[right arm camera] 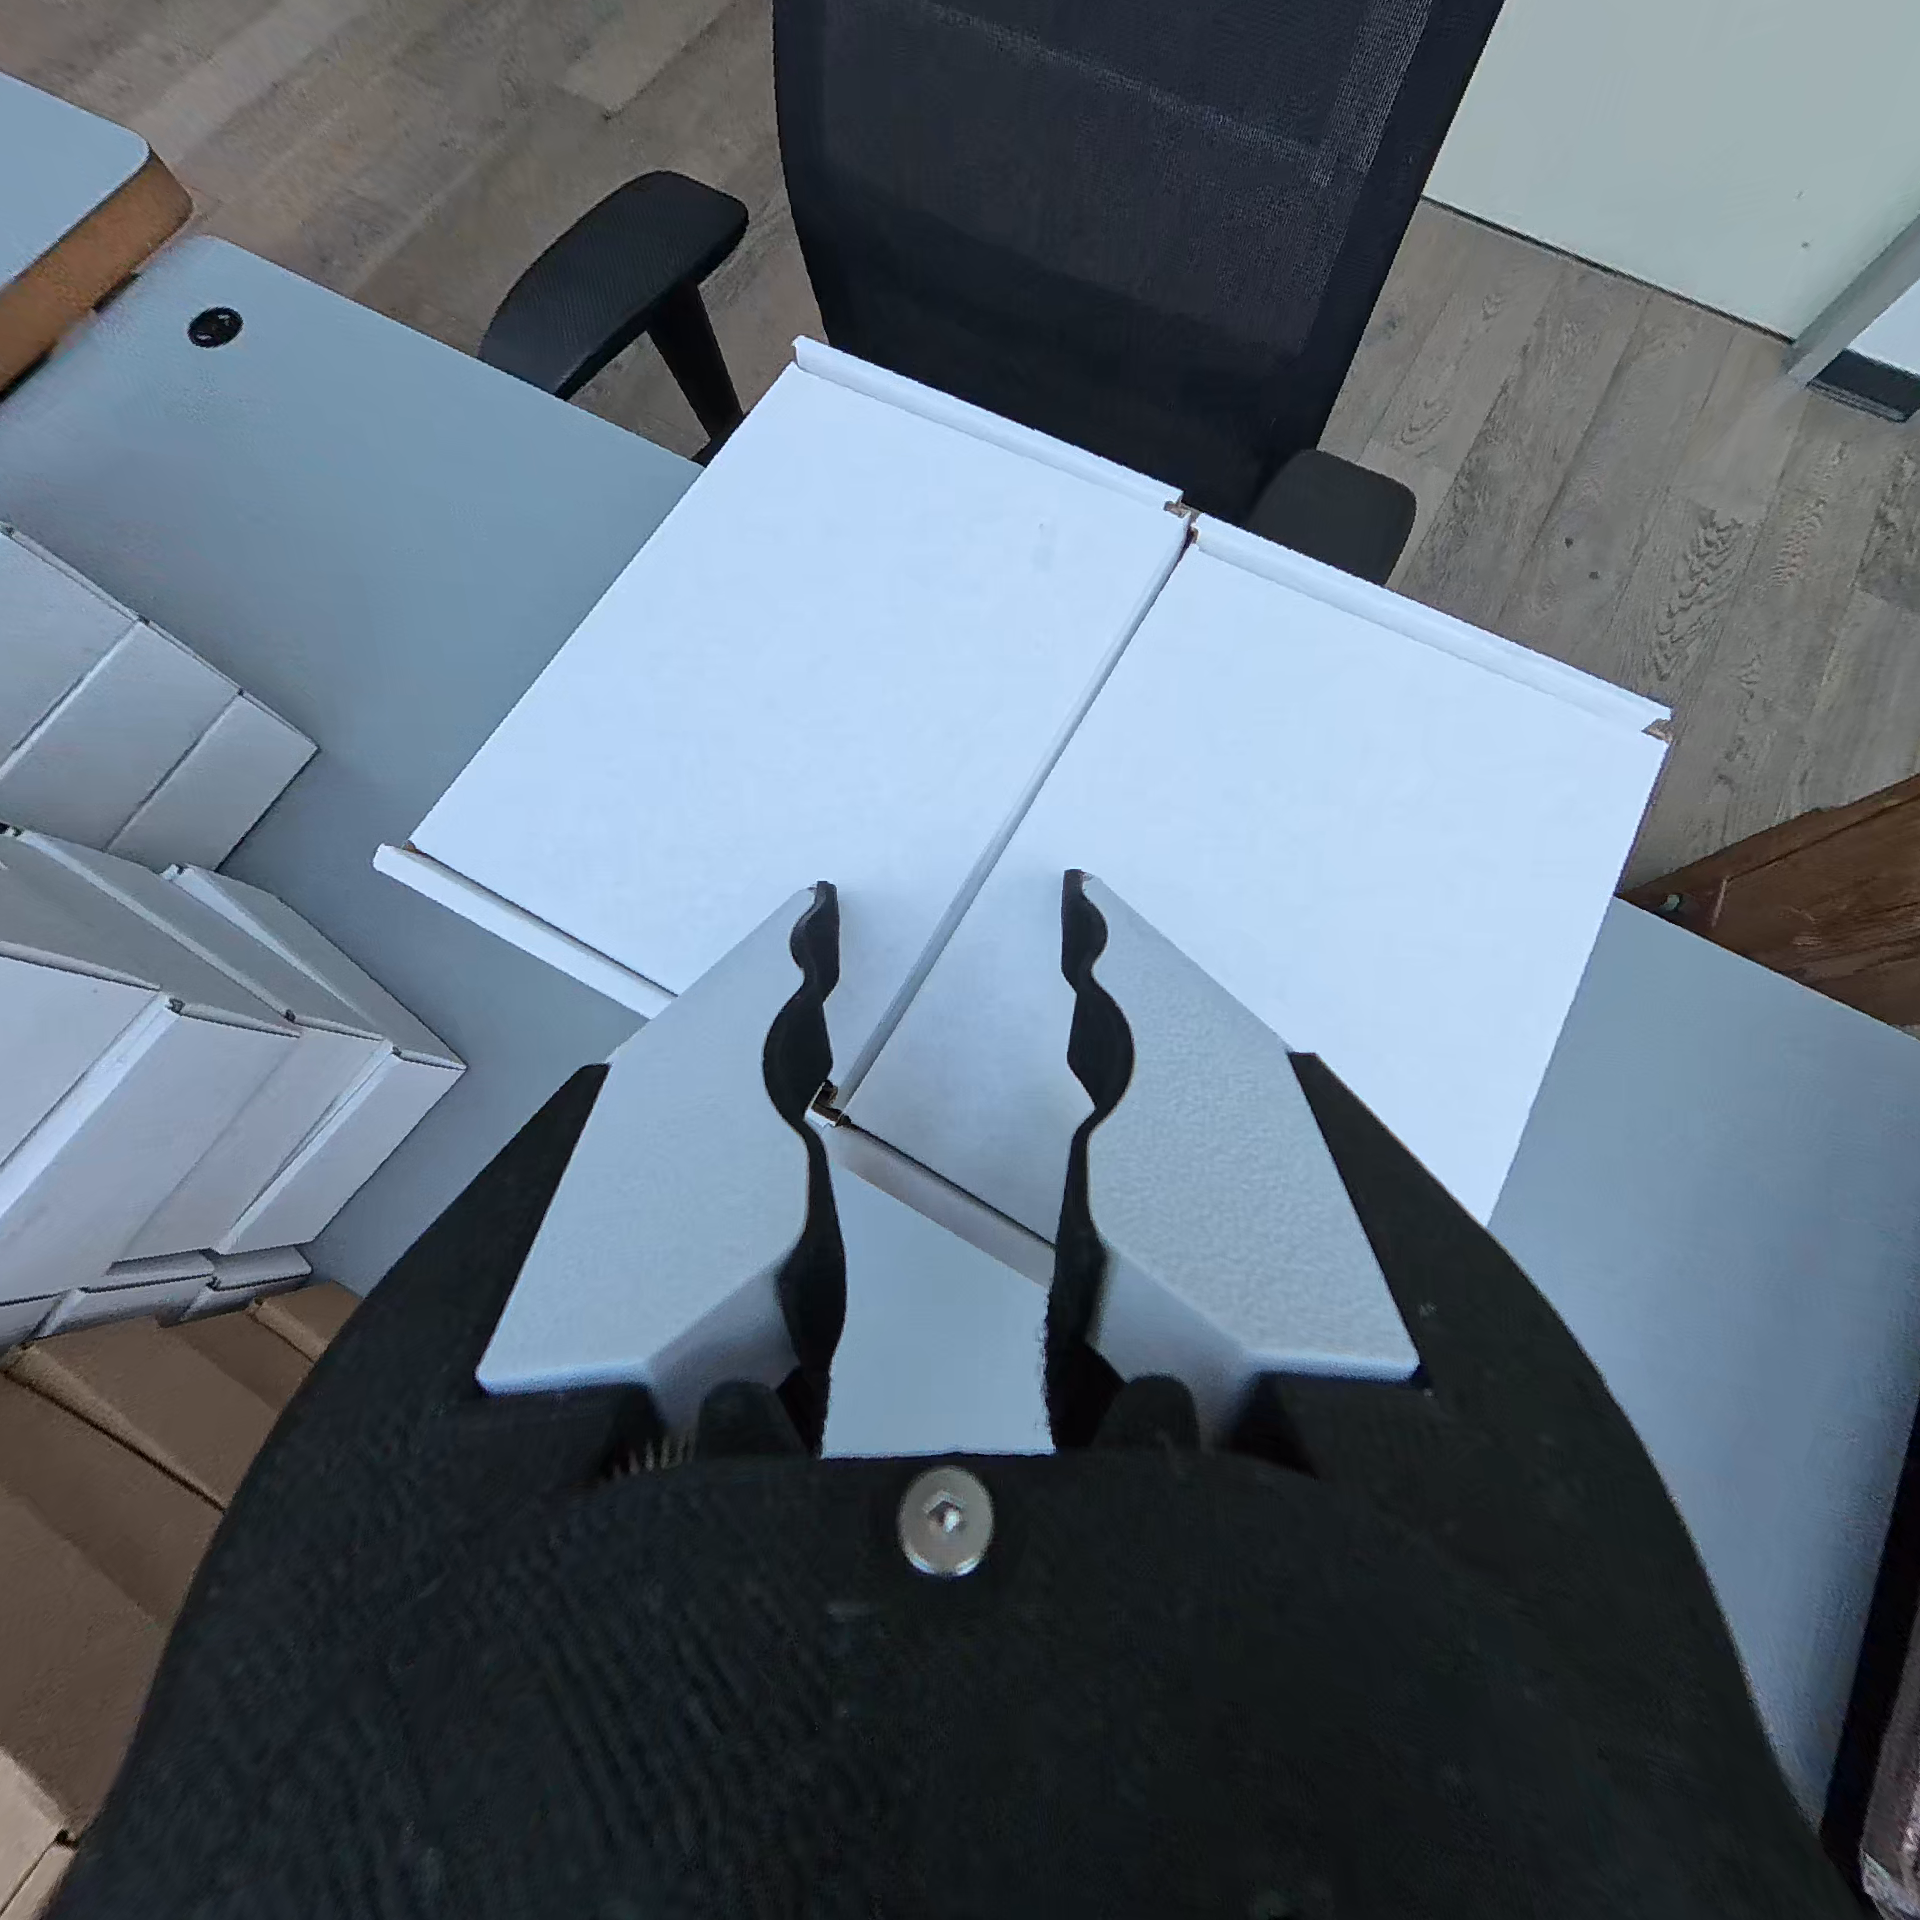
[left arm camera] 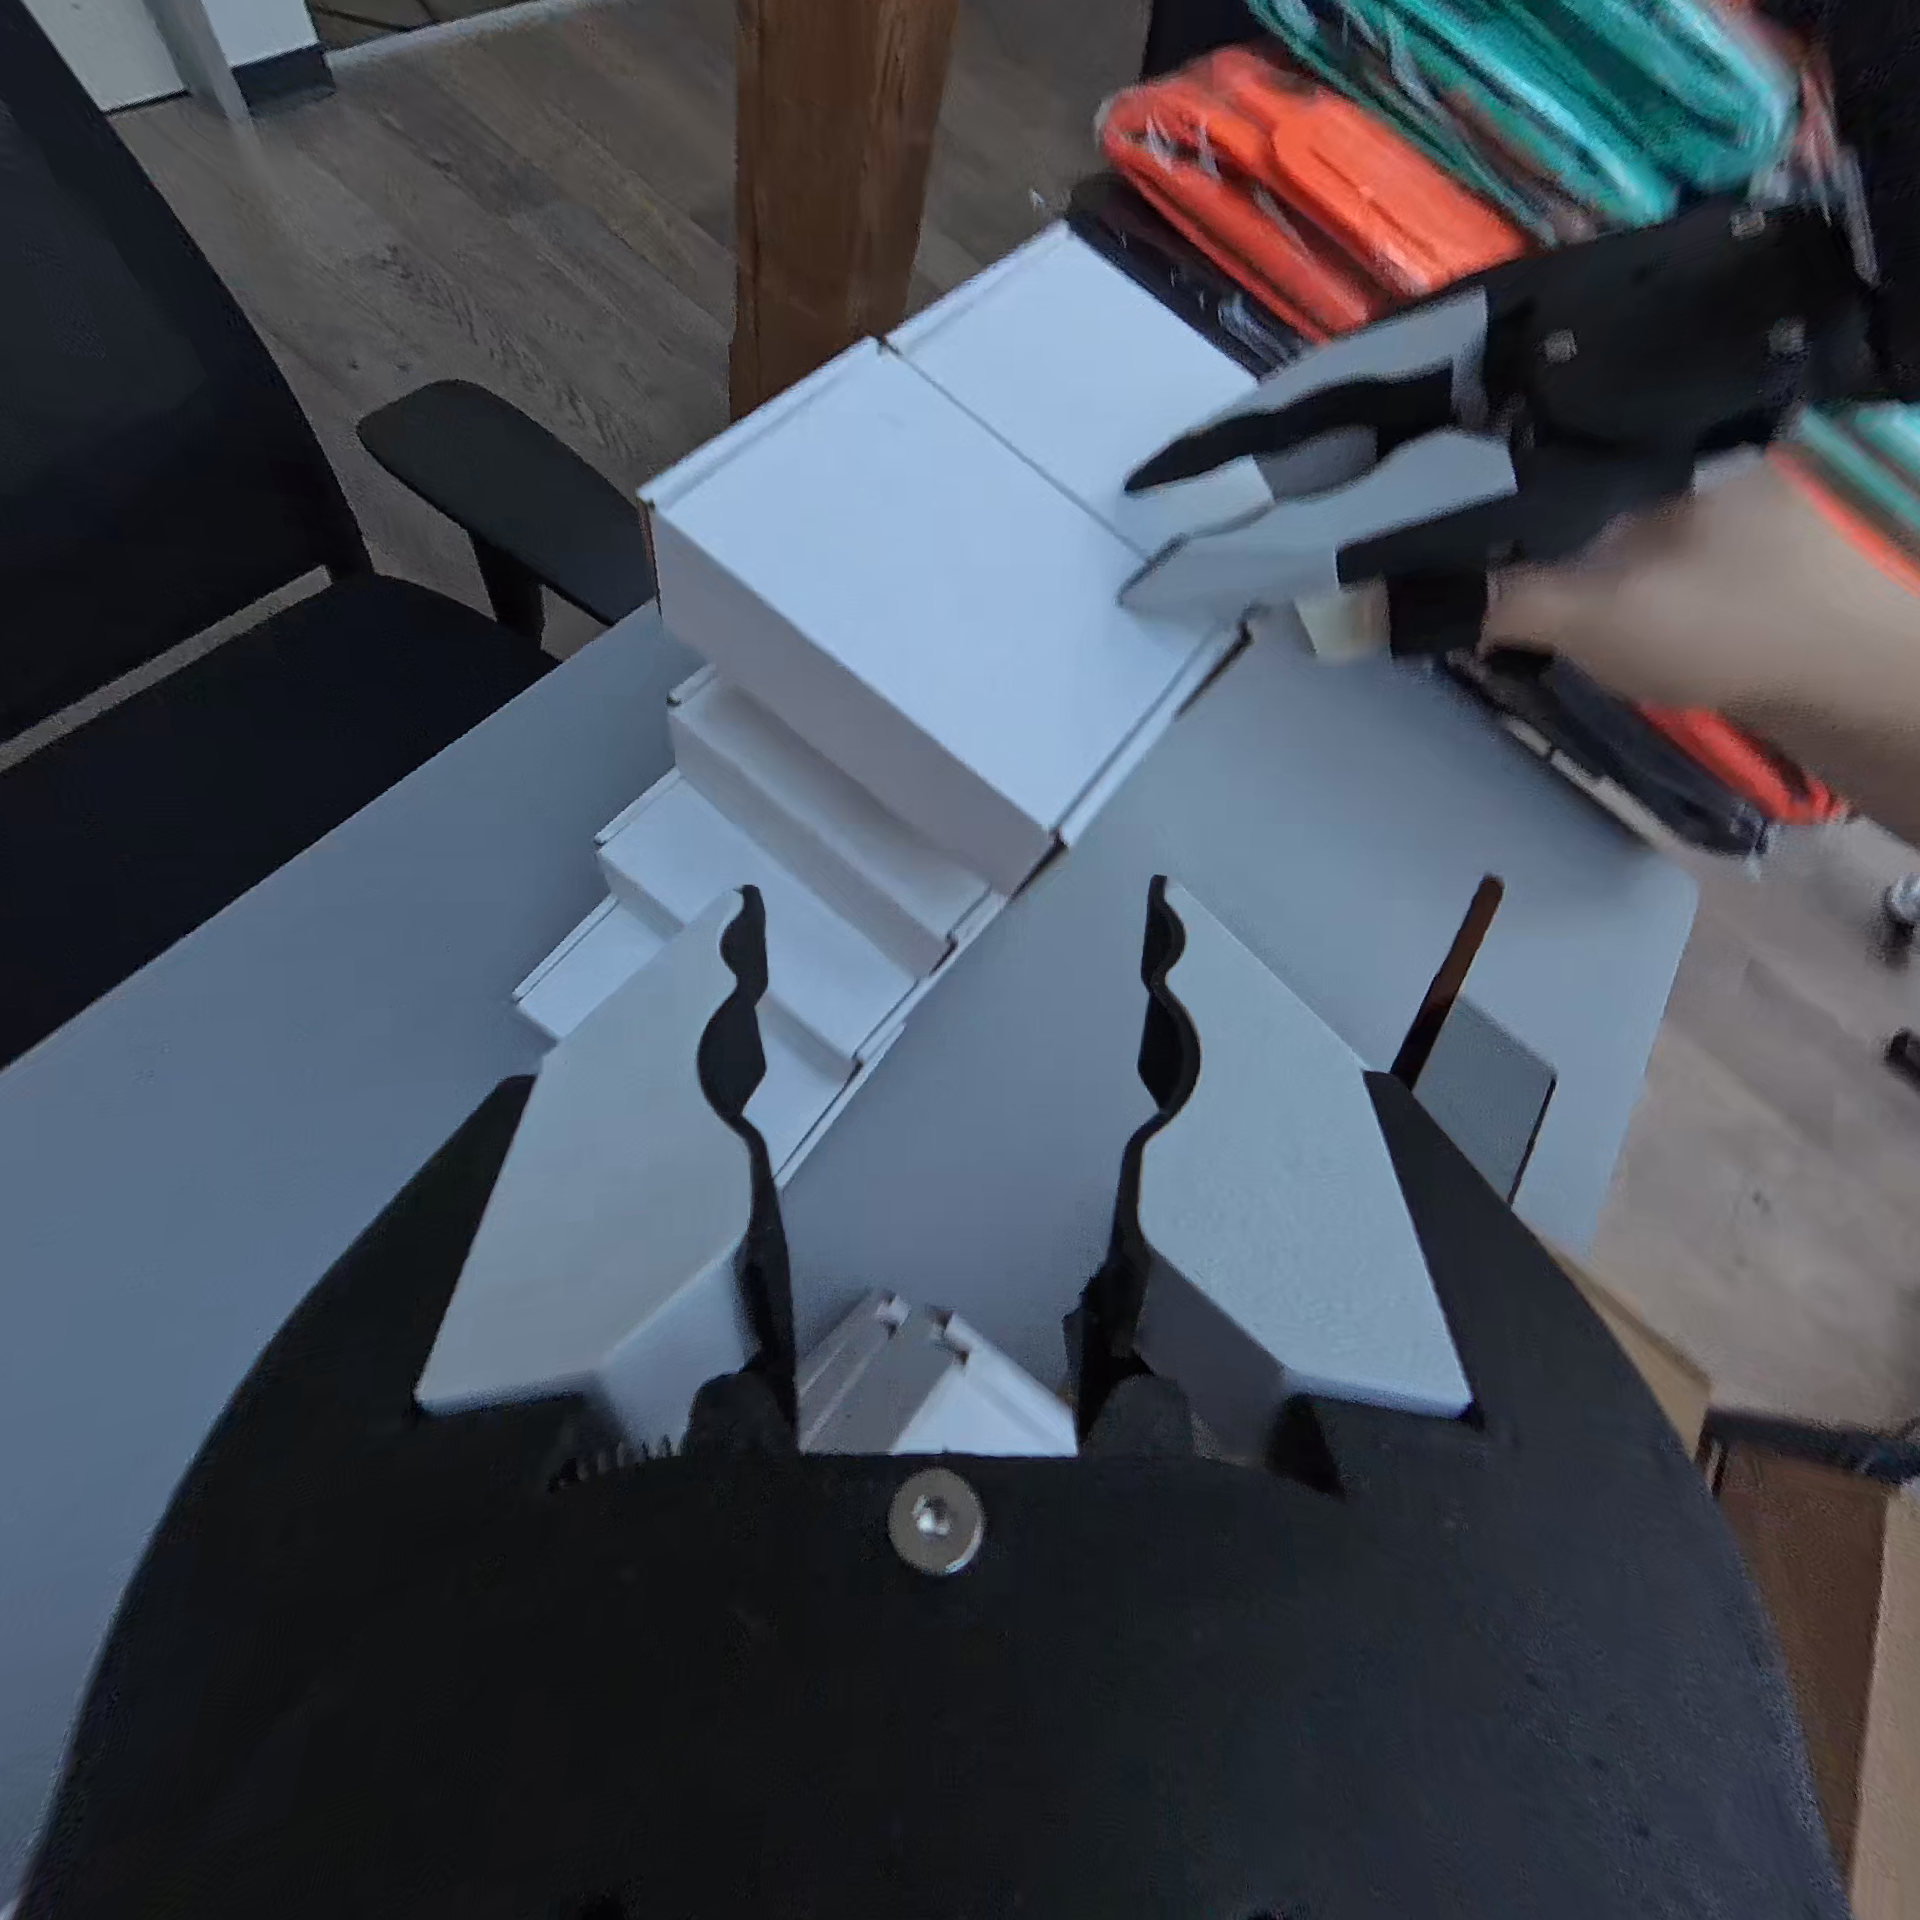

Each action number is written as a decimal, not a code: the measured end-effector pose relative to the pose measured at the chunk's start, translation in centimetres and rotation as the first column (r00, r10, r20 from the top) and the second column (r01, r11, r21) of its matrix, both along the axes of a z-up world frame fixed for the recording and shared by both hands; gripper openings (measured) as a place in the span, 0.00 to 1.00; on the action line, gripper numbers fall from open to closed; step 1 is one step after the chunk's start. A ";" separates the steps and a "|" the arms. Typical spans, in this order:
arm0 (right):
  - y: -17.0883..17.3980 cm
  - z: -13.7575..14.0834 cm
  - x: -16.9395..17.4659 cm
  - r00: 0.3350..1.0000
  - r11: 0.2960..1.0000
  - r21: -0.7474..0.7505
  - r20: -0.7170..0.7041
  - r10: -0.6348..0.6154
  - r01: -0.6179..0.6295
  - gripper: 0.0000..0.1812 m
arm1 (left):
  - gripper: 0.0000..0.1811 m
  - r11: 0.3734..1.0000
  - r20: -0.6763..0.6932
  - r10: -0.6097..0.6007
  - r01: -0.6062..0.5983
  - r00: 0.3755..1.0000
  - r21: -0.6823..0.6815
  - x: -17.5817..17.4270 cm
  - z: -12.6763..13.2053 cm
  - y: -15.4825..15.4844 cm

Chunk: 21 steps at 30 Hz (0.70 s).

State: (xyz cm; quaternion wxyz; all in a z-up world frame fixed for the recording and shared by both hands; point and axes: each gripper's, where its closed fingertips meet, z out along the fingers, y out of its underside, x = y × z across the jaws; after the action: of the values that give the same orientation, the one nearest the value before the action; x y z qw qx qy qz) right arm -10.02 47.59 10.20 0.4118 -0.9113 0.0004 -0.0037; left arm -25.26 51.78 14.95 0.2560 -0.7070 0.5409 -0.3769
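Both claws are released right now — I've got nothing gripped on either side. Left gripper (left arm camera: 951, 904) hangs with its jaws spread wide over the grey table (left arm camera: 1299, 831), nearest to the low end of a stepped stack of white boxes (left arm camera: 904, 644), not touching any of them as far as I can tell. Right gripper (right arm camera: 948, 894) has its jaws apart too, hovering low over the seam between two white cartons (right arm camera: 883, 675) that sit side by side, edges touching, at the table's far rim. In the left view the right gripper shows up again, tips just above the top boxes, but it's blurred so I can't say if there's contact.

My read on the layout: the boxes are butted tight so they form one flat top, and the stack steps down toward me, which leaves each lid edge reachable. Orange and teal packets (left arm camera: 1320, 177) are piled behind, well out of the way. Black office chair (right arm camera: 1122, 208) sits just past the table edge, and more white boxes (right arm camera: 156, 1039) are lined up off to the left.
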 end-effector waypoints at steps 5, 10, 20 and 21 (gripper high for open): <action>0.1 0.0 0.0 1.000 1.000 -0.014 0.006 0.005 -0.005 0.24 | 0.65 0.912 -0.336 -0.240 0.330 0.911 0.244 -11.4 -2.7 -2.9; 0.1 0.0 0.0 1.000 0.999 -0.036 0.011 0.007 -0.007 0.24 | 0.73 0.711 -0.699 -0.310 0.645 0.644 0.279 -17.7 -8.3 -4.3; 0.0 0.0 0.0 1.000 0.999 -0.036 -0.007 -0.014 0.014 0.24 | 0.69 0.657 -0.783 -0.424 0.750 0.455 0.080 -19.5 -14.1 -4.2; 0.0 0.0 0.0 1.000 0.999 -0.033 -0.009 -0.015 0.015 0.24 | 0.69 0.653 -0.785 -0.428 0.754 0.449 0.075 -19.5 -14.2 -4.2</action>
State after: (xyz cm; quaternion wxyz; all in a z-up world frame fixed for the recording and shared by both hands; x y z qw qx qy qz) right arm -10.03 47.59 10.18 0.3968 -0.9179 0.0091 -0.0027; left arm -44.73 47.56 0.74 0.0186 -0.4791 0.8774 -0.0161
